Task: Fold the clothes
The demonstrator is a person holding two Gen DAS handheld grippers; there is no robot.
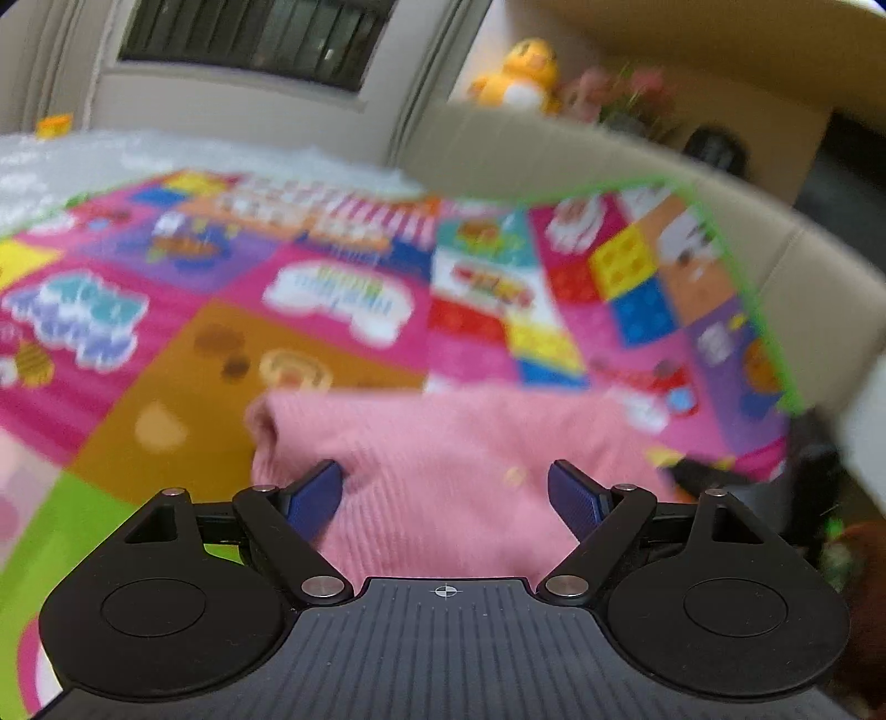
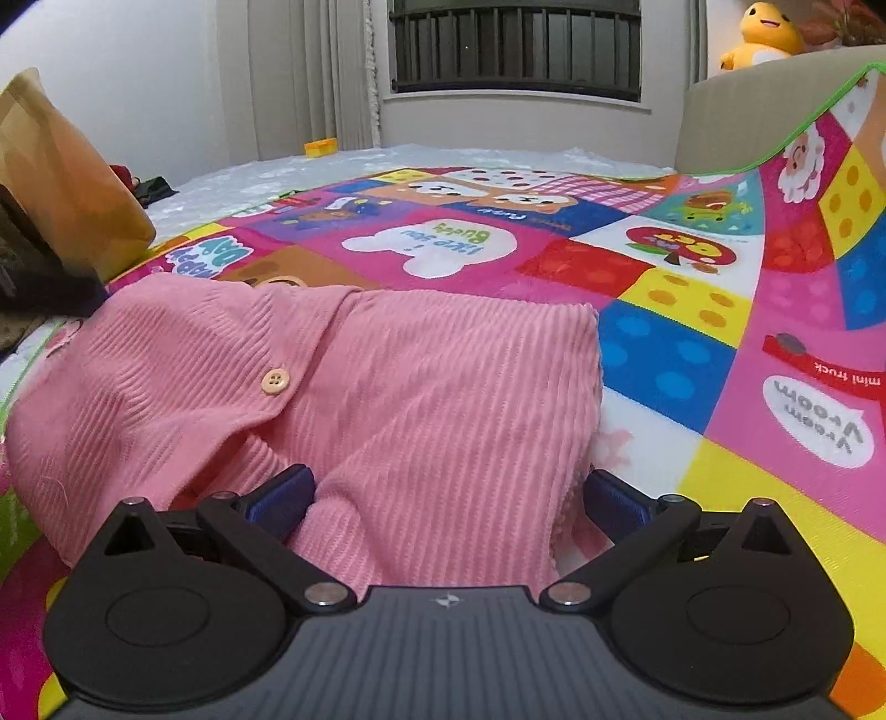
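A pink ribbed cardigan (image 2: pixel 398 387) with a pale button (image 2: pixel 275 382) lies folded on a colourful play mat (image 2: pixel 720 266). In the right wrist view my right gripper (image 2: pixel 448 498) stands open, its blue fingers (image 2: pixel 279 501) astride the near edge of the garment, cloth bulging between them. In the blurred left wrist view the same pink cardigan (image 1: pixel 437 476) fills the space ahead of my left gripper (image 1: pixel 448 493), which is open with its blue pads (image 1: pixel 315 493) spread wide over the cloth.
The play mat (image 1: pixel 221 310) curls up against a beige sofa (image 1: pixel 775 243) on the right. A yellow plush toy (image 2: pixel 767 33) sits on the sofa back. A brown paper bag (image 2: pixel 61 177) and dark items stand at the left. A window (image 2: pixel 515 44) and curtains lie beyond.
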